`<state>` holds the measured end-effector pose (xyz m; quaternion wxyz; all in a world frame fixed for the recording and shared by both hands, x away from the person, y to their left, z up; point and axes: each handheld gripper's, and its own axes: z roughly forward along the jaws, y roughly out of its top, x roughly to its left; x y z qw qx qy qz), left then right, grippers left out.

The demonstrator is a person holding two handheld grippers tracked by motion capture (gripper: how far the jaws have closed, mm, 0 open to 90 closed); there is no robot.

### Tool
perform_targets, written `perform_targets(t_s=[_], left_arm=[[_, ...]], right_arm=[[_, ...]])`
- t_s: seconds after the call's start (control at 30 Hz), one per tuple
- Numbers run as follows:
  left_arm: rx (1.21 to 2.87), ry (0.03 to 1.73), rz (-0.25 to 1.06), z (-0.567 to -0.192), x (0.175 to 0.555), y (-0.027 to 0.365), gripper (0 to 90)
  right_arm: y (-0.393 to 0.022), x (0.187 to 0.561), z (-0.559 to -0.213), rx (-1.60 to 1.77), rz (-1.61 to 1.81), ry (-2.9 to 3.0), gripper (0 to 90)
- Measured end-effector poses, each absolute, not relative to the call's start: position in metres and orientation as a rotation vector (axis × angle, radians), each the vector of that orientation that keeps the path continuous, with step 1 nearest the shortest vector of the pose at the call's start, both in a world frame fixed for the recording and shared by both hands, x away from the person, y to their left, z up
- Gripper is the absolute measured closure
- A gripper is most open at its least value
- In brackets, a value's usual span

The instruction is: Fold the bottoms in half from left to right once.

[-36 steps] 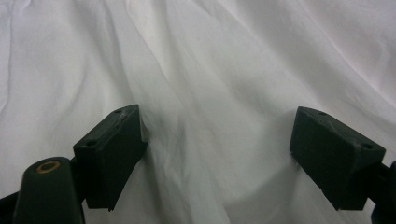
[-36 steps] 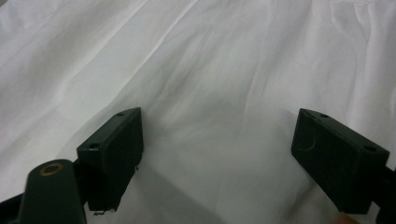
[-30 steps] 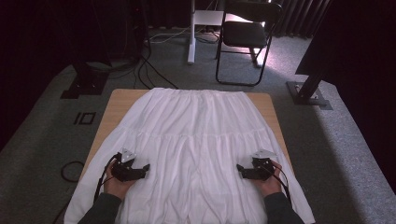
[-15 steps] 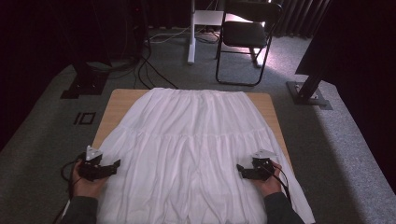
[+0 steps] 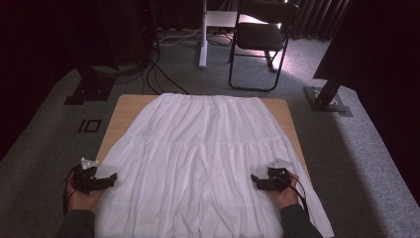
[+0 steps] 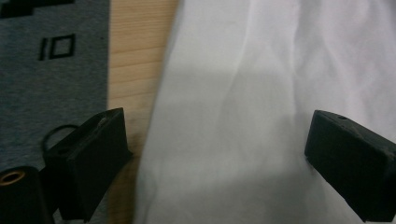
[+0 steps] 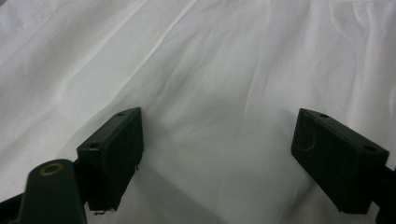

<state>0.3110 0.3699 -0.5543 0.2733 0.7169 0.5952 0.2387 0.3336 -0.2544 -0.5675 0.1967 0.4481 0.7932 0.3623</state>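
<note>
A white tiered skirt (image 5: 198, 148) lies spread flat on a wooden table (image 5: 126, 106), waistband at the far end. My left gripper (image 5: 113, 177) sits at the skirt's left hem edge, pointing inward. Its jaws have just been opening and stand wide. In the left gripper view the left gripper (image 6: 219, 123) has the skirt's edge (image 6: 243, 116) lying under the gap, and no pad presses on it. My right gripper (image 5: 254, 178) rests over the skirt's right side, pointing inward. In the right gripper view the right gripper (image 7: 219, 119) is open above smooth white skirt fabric (image 7: 224, 70).
Grey carpet surrounds the table. A black folding chair (image 5: 257, 37) and a white post (image 5: 203, 34) stand beyond the far end. Cables (image 5: 153, 74) run over the floor at far left. Black stand bases sit at left (image 5: 89, 89) and right (image 5: 327, 99).
My left hand has slid leftward from on top of the skirt to its left edge. The right hand has kept still.
</note>
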Motion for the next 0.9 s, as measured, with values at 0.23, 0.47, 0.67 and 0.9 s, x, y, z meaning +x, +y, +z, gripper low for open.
perform_targets(t_s=[0.23,0.47,0.67,0.9], left_arm=[[1.952,1.532,0.631,-0.553,0.305,0.36,11.4],[2.0,1.463,0.65,-0.547,0.301,0.357,85.7],[2.043,1.535,0.748,-0.543,0.308,0.367,87.4],[1.958,1.664,0.825,-0.539,0.314,0.404,87.7]], right_arm=[[-0.254,0.334,-0.568,1.255,1.014,2.221,16.0],[-0.262,0.325,-0.558,1.27,0.968,2.148,42.4],[-0.309,0.31,-0.539,1.341,0.817,1.979,42.6],[-0.354,0.301,-0.545,1.516,0.775,1.944,39.0]])
